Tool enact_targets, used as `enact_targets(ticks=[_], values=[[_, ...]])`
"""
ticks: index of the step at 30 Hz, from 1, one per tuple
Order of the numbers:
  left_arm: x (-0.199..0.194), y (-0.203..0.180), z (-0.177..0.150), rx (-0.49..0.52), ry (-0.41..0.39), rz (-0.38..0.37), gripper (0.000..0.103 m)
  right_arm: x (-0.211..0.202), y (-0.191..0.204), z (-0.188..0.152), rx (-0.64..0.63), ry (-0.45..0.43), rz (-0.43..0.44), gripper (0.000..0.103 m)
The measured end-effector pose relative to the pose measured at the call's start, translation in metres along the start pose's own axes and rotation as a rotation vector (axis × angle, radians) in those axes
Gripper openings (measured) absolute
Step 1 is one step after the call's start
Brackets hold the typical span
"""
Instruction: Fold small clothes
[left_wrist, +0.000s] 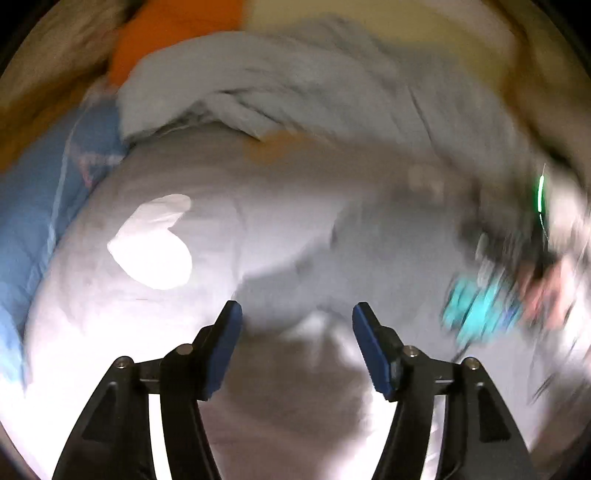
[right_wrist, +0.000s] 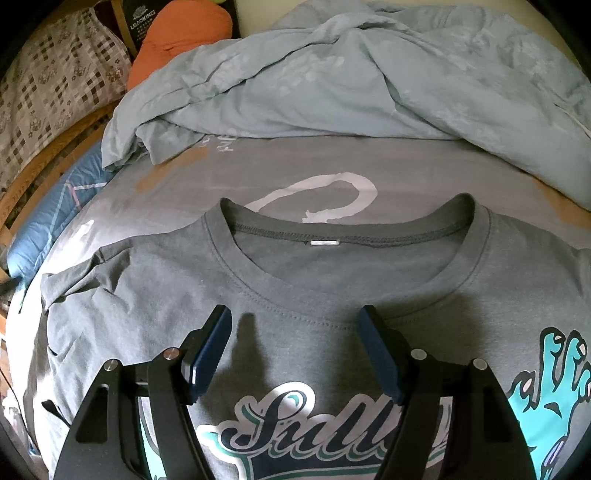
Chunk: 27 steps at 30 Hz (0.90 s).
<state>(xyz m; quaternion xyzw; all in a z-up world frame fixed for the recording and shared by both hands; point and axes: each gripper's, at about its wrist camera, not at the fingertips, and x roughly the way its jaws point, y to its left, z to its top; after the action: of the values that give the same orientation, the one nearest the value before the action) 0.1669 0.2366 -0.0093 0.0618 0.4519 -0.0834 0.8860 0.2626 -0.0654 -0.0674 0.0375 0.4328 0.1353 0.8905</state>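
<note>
Grey tee (right_wrist: 295, 295) spread flat on the bed (right_wrist: 221, 173), soft, light and floppy, probably best pinched at shoulder seams or hem, with right hand-held gripper (right_wrist: 293, 347) and left hand-held gripper (left_wrist: 297, 339) both wide, empty.

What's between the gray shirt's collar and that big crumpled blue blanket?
In the right wrist view, only the gray bedsheet with a white loop print lies between the shirt's collar and the blue blanket.

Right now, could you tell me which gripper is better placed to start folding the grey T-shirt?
The right gripper, probably. It is open just above the grey T-shirt, below the collar. The left gripper, also open, is over bare bed sheet, with the shirt off to its right.
</note>
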Motion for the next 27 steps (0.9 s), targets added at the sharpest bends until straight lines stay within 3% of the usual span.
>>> enact_targets(ticks=[2, 4, 5, 7, 8, 10, 15, 22, 27], values=[[0.022, -0.021, -0.007, 0.134, 0.088, 0.191, 0.062, 0.000, 0.000, 0.000, -0.001, 0.001, 0.000, 0.072], [0.050, -0.020, -0.006, 0.110, 0.180, 0.244, 0.059, 0.000, 0.000, -0.001, -0.003, 0.001, 0.000, 0.072], [0.060, -0.018, -0.004, 0.085, 0.192, 0.250, 0.052, 0.000, 0.000, 0.000, -0.003, 0.001, 0.000, 0.072], [0.064, -0.010, 0.004, 0.027, 0.159, 0.228, 0.013, 0.000, 0.000, -0.001, -0.002, 0.003, 0.001, 0.072], [0.062, -0.006, 0.007, 0.001, 0.147, 0.260, 0.003, 0.000, -0.001, -0.001, -0.002, 0.002, 0.002, 0.072], [0.040, 0.000, 0.012, -0.045, 0.065, 0.330, 0.003, 0.001, -0.001, -0.001, -0.003, 0.002, 0.004, 0.072], [-0.043, 0.009, 0.017, -0.147, -0.156, 0.225, 0.003, 0.001, 0.000, -0.001, -0.006, 0.006, -0.001, 0.072], [-0.067, 0.040, 0.027, -0.377, -0.278, 0.076, 0.003, 0.001, 0.003, -0.002, -0.016, 0.009, -0.011, 0.072], [-0.085, 0.020, 0.046, -0.359, -0.340, 0.044, 0.003, 0.002, 0.007, -0.003, -0.038, 0.008, -0.023, 0.072]])
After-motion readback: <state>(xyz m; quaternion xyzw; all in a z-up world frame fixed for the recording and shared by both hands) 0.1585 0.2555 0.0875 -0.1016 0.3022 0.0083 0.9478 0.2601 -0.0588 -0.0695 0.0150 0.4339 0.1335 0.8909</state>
